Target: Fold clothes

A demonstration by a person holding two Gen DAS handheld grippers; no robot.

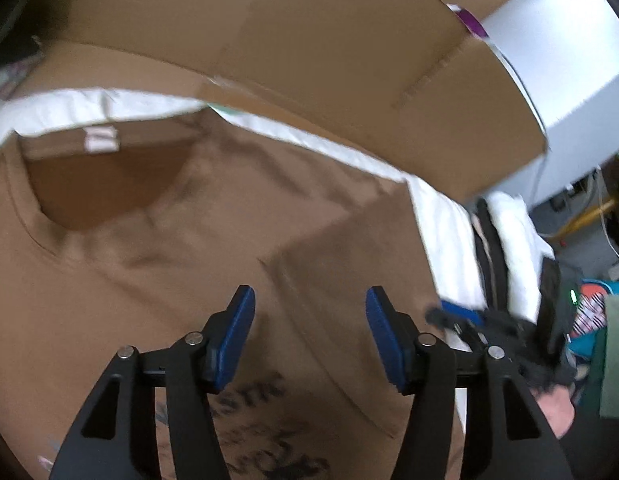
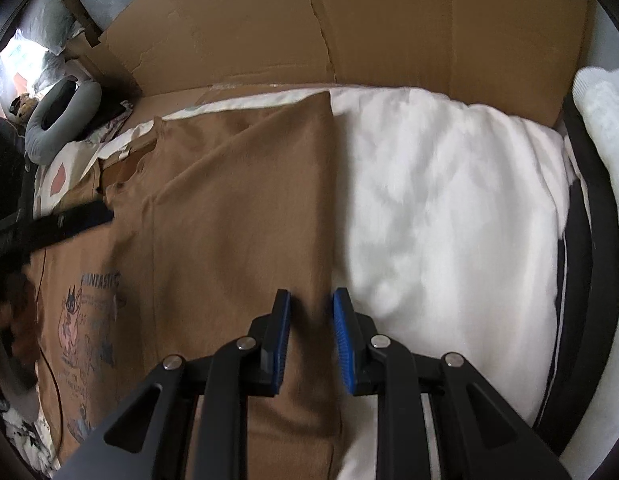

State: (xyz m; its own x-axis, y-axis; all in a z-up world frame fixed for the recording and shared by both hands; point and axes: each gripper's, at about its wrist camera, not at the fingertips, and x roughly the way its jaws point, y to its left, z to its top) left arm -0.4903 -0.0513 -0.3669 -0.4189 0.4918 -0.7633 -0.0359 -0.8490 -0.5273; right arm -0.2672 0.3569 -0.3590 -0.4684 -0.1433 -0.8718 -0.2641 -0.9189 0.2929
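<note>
A brown cotton T-shirt with a dark printed graphic (image 2: pixel 237 208) is spread flat on a white padded bed cover (image 2: pixel 449 200), its right side folded inward, with flattened brown cardboard (image 2: pixel 389 20) stood at twelve o'clock. The left gripper (image 1: pixel 309 320) is seen above the shirt's chest, its jaws parted with nothing between them. The right gripper (image 2: pixel 309 320) is held over the folded edge, jaws narrowly parted; whether fabric is pinched cannot be told.

Dim, perhaps motion-blurred, fisheye-warped edges
</note>
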